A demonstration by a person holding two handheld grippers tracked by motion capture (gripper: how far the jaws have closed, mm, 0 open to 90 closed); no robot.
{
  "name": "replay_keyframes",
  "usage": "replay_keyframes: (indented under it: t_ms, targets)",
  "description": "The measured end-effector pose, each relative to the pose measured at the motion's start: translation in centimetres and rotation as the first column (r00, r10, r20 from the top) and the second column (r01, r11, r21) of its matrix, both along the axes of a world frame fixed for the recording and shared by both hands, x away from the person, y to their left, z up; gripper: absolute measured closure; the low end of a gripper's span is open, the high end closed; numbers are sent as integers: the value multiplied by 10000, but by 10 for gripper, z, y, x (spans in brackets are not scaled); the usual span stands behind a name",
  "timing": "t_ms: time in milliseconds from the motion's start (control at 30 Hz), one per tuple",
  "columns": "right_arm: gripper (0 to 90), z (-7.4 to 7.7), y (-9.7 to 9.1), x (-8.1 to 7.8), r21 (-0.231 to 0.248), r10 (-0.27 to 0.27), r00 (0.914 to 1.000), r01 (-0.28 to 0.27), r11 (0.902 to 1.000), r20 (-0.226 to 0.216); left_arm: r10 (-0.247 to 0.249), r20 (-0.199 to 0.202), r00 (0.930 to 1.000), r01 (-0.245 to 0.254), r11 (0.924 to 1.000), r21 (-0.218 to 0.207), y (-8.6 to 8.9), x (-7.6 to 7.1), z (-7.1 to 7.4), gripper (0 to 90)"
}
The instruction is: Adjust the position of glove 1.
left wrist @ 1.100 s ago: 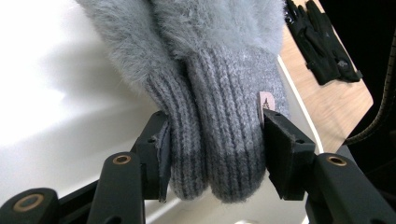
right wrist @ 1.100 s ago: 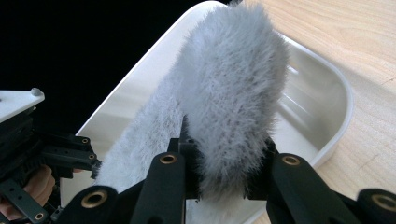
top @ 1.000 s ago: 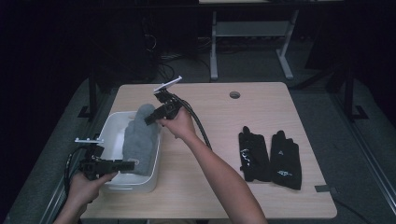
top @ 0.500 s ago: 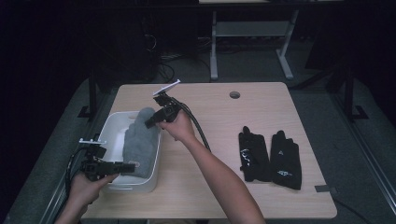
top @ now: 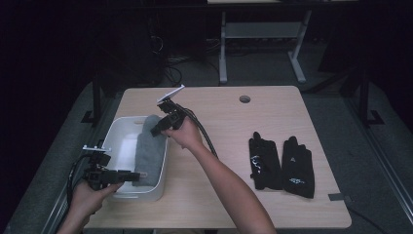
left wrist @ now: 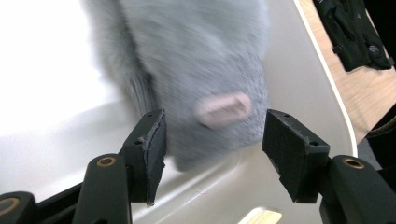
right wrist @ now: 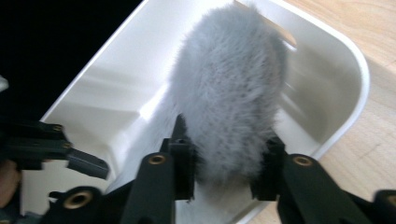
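Two pairs of black tongs are working over one fluffy grey fabric item [top: 148, 152], which is lying lengthwise along the right side of a white rounded plastic tub [top: 118, 134] on the pale wooden table [top: 229, 122]. The right gripper [top: 157, 129] is sitting at the far end of the fabric; in the right gripper view its jaws have just been opening and the fur [right wrist: 231, 88] is bulging between them, the pads brushing the pile more than biting it. The left gripper [top: 135, 176] is waiting at the near end, jaws standing fairly wide and having just been opening too, with the fabric's near edge and its small pale tag [left wrist: 223, 108] lying between the pads but untouched.

The main risk, as I judge it, is the fabric hanging up: its far end is riding close to the tub's rim, so a loosening right grip could be leaving it draped over the wall instead of settling inside. Long fur could also be snagging on a pad as that gripper pulls away, dragging the piece back out. The light tub may be sliding if either gripper nudges its wall. Two black gloves [top: 282, 163] are lying well apart to the right, out of harm's way.
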State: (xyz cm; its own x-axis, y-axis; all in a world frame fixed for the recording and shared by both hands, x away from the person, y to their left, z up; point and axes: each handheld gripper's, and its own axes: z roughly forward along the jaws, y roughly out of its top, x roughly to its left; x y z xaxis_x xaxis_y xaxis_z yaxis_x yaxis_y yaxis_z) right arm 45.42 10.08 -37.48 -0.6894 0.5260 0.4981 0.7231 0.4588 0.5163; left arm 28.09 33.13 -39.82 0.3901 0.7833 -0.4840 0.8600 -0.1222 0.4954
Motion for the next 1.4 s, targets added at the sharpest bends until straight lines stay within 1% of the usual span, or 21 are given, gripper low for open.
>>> replay_keyframes:
  t_ms: [33, 100, 167, 200, 267, 333, 367, 433, 500, 667, 700, 867, 900, 1000, 1067, 1100, 1233, 1267, 1300, 1333, 1400]
  targets:
    - [593, 0, 0, 0, -176, -15, 9999, 18, 9998, 152, -9, 32, 10000, 9, 10000, 24, 0, 0, 1, 398]
    - [571, 0, -1, 1, -80, -172, 9998, 173, 9998, 122, -10, 100, 9999, 9, 10000, 50, -1, 0, 3, 398]
    - [562, 3, -3, 1, -84, -213, 9993, 216, 9997, 294, -32, 169, 9999, 30, 10000, 76, 0, 0, 4, 398]
    - [562, 4, -4, 1, -52, -222, 9991, 224, 9997, 348, 1, 229, 9997, -2, 10000, 30, -1, 1, 5, 400]
    - [562, 7, -7, 1, 45, -305, 9991, 304, 9995, 297, -65, 299, 9995, 63, 10000, 69, -3, 1, 6, 404]
    - [564, 9, -9, 1, 108, -353, 9986, 350, 9993, 385, -157, 399, 9991, 150, 9998, 158, -4, 1, 8, 405]
    - [566, 10, -11, 1, 147, -306, 9988, 300, 9994, 393, -92, 458, 9989, 87, 9999, 114, -5, 1, 9, 405]
    - [566, 12, -14, 1, 155, -337, 9985, 331, 9993, 436, -214, 538, 9983, 206, 9997, 141, -6, 1, 11, 405]
    - [566, 15, -16, 1, 282, -336, 9988, 326, 9991, 360, -151, 636, 9979, 144, 9998, 105, -9, 1, 14, 405]
    - [567, 20, -23, 1, 420, -408, 9983, 391, 9984, 409, -278, 867, 9958, 264, 9995, 171, -12, 2, 21, 406]
    - [567, 22, -25, 0, 455, -428, 9983, 411, 9981, 387, -366, 914, 9951, 346, 9991, 232, -12, 2, 22, 406]
    - [568, 27, -32, 0, 559, -416, 9980, 389, 9977, 467, -390, 1060, 9936, 378, 9992, 135, -17, 3, 27, 406]
    - [570, 27, -33, 0, 657, -439, 9982, 412, 9970, 403, -390, 1055, 9937, 382, 9992, 95, -18, 3, 27, 406]
    - [570, 30, -37, -1, 678, -442, 9983, 415, 9968, 382, -503, 1154, 9920, 490, 9987, 136, -21, 5, 30, 406]
    - [570, 31, -39, -1, 689, -402, 9980, 368, 9969, 483, -442, 1190, 9919, 439, 9990, 49, -24, 6, 32, 406]
    - [571, 31, -40, -1, 738, -437, 9979, 401, 9965, 485, -499, 1268, 9907, 496, 9988, 63, -24, 6, 33, 407]
    - [572, 35, -45, -2, 839, -502, 9973, 457, 9954, 528, -547, 1324, 9897, 551, 9985, 1, -27, 7, 38, 406]
    - [572, 35, -47, -2, 857, -480, 9975, 435, 9954, 513, -596, 1356, 9890, 593, 9982, 61, -27, 7, 39, 406]
    - [572, 36, -48, -3, 866, -519, 9973, 473, 9951, 514, -530, 1385, 9890, 541, 9985, -41, -28, 7, 40, 406]
    - [572, 36, -50, -3, 820, -484, 9973, 438, 9957, 546, -579, 1406, 9884, 590, 9983, -35, -27, 7, 40, 406]
    - [572, 37, -52, -4, 913, -486, 9974, 436, 9949, 535, -551, 1473, 9876, 570, 9983, -84, -29, 7, 42, 406]
